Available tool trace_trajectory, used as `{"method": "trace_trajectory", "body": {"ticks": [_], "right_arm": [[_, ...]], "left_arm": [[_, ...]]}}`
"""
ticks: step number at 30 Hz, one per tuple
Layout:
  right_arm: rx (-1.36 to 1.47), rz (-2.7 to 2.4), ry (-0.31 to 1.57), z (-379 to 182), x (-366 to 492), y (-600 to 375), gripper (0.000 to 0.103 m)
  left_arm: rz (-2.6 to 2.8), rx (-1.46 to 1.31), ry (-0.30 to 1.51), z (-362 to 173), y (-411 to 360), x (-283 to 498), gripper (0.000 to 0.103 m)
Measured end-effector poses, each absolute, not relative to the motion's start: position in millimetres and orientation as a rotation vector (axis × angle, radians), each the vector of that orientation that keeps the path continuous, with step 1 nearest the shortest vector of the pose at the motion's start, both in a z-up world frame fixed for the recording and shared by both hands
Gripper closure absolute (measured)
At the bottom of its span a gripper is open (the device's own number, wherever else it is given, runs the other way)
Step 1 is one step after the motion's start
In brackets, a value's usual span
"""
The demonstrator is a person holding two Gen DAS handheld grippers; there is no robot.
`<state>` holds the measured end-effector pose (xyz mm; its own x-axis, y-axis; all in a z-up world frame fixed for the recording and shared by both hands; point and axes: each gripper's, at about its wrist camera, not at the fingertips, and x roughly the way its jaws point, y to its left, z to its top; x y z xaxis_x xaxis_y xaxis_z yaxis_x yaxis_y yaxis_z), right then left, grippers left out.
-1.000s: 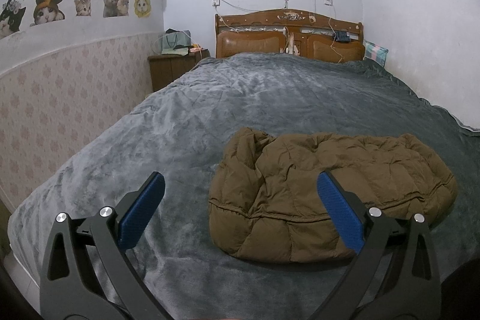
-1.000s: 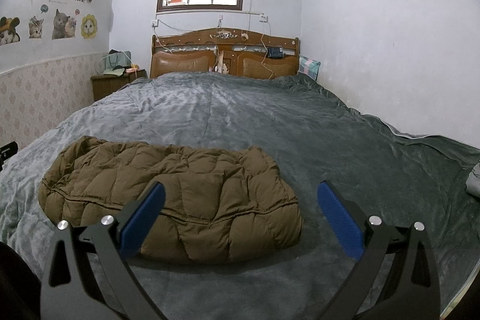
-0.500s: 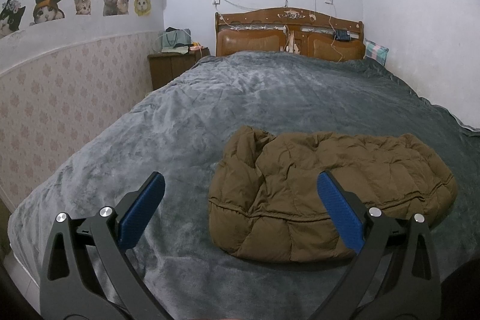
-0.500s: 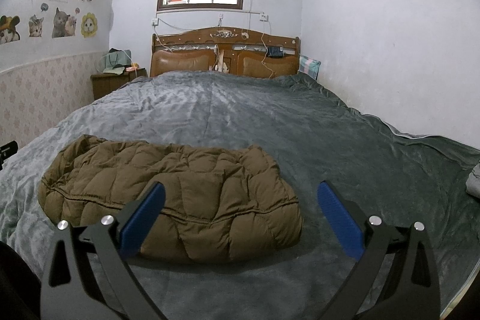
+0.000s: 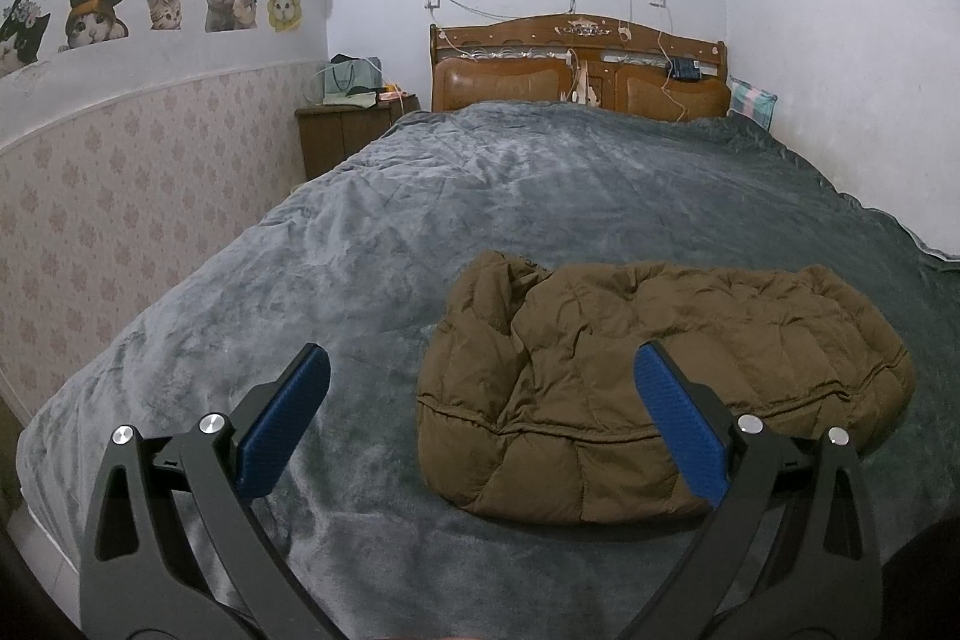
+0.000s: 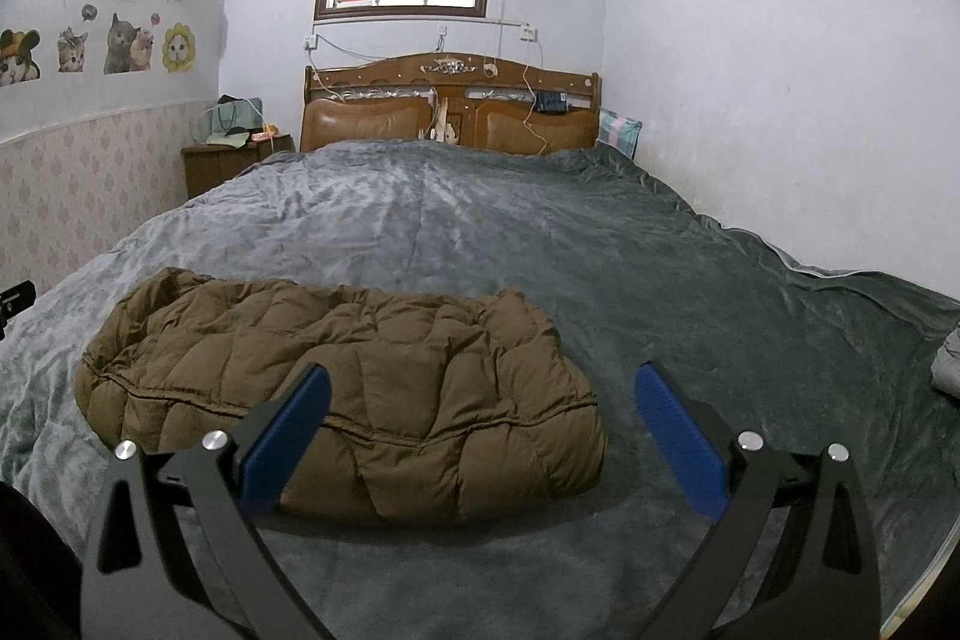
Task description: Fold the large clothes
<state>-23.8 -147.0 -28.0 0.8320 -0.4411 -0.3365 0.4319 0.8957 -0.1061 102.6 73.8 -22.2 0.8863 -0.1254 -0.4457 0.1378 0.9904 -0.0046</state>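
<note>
A brown quilted down jacket (image 5: 648, 376) lies folded into a long bundle near the foot of the bed (image 5: 540, 196). In the right wrist view the same jacket (image 6: 336, 376) lies left of centre. My left gripper (image 5: 480, 370) hovers open above the jacket's left end, nothing between its blue pads (image 5: 282, 430). My right gripper (image 6: 480, 376) hangs open over the jacket's right end, with its left blue pad (image 6: 282, 436) in front of the fabric and its right one over bare blanket. Neither gripper touches the jacket.
The grey plush blanket (image 6: 540, 244) covers the whole bed. A wooden headboard (image 5: 576, 64) stands at the far end, a nightstand (image 5: 348, 130) with bags to its left. A grey cloth item (image 6: 948, 364) lies at the bed's right edge. Walls close in on both sides.
</note>
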Motion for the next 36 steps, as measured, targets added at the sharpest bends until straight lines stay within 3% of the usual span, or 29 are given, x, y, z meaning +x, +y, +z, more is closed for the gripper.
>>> {"method": "trace_trajectory", "body": {"ticks": [36], "right_arm": [[-0.027,-0.46,0.363,-28.1,-24.6,-149.6,0.002]], "left_arm": [[-0.138,0.024,0.461,-22.1,75.8,103.2,0.003]]}}
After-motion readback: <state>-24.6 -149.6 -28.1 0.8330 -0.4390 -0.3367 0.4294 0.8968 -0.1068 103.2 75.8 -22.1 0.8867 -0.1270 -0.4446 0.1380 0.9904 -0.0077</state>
